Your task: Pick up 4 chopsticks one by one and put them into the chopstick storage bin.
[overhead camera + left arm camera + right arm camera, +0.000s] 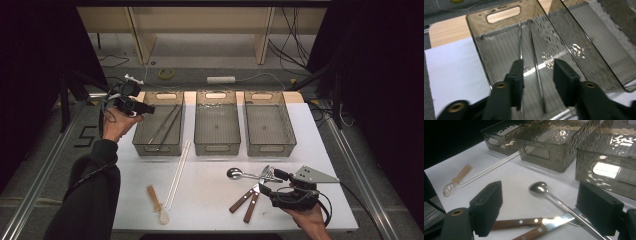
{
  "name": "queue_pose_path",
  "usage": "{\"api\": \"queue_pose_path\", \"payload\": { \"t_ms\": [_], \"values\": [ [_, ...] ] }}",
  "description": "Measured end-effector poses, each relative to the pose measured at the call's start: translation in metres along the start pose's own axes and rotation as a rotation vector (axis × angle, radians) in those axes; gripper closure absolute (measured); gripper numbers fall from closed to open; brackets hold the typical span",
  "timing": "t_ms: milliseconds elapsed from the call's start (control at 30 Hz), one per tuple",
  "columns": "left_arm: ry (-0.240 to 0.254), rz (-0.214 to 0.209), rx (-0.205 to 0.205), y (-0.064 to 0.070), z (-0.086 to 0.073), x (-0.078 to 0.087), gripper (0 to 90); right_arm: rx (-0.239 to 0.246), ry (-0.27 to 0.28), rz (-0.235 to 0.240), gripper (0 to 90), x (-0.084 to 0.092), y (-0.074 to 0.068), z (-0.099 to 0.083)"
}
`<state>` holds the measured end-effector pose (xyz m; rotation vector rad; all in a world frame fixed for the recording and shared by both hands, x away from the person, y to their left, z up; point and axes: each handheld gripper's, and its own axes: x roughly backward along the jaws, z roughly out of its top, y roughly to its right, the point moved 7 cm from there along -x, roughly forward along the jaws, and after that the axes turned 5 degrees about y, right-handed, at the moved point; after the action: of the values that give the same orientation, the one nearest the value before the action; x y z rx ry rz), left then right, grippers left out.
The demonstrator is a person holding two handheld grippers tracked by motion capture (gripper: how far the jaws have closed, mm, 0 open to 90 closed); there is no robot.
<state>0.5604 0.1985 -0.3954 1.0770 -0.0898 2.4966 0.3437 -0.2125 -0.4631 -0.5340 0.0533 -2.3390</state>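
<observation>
1. The left gripper hangs over the left bin at the far left of the bench, its fingers apart with nothing pinched. The metal chopsticks lie slanted inside that bin. If the hand pulls back low, a finger could catch the bin's rim and drag it out of line.
2. The white chopsticks and the wooden-handled spoon lie near the front left. A careless sleeve sweeping across could roll them off the near edge.
3. The right gripper sits low at the near right, fingers spread wide around the crossed pile: metal spoon over two wooden-handled knives. Closing here risks clamping several pieces at once, or the spoon's thin round handle slipping out and knocking the knives askew.
</observation>
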Motion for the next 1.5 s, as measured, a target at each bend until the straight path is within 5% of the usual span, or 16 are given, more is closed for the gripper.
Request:
{"api": "queue_pose_path", "payload": {
  "t_ms": [167, 433, 833, 1500],
  "values": [
    [0.003, -0.037, 0.03, 0.011, -0.002, 0.007, 41.9, 0.001, 0.002, -0.001, 21.8, 0.001, 0.0, 0.0],
    [-0.022, -0.07, 0.032, 0.034, -0.019, 0.02, 32.9, 0.001, 0.003, 0.0, 21.8, 0.001, 0.0, 0.0],
    [-0.113, -0.067, -0.016, 0.063, -0.064, 0.02, 31.6, 0.002, 0.0, -0.001, 21.8, 0.0, 0.0, 0.0],
    [-0.264, -0.049, -0.062, 0.084, -0.114, 0.005, 31.9, 0.011, -0.002, 0.005, 21.8, 0.0, -0.003, 0.0]
  ]
}}
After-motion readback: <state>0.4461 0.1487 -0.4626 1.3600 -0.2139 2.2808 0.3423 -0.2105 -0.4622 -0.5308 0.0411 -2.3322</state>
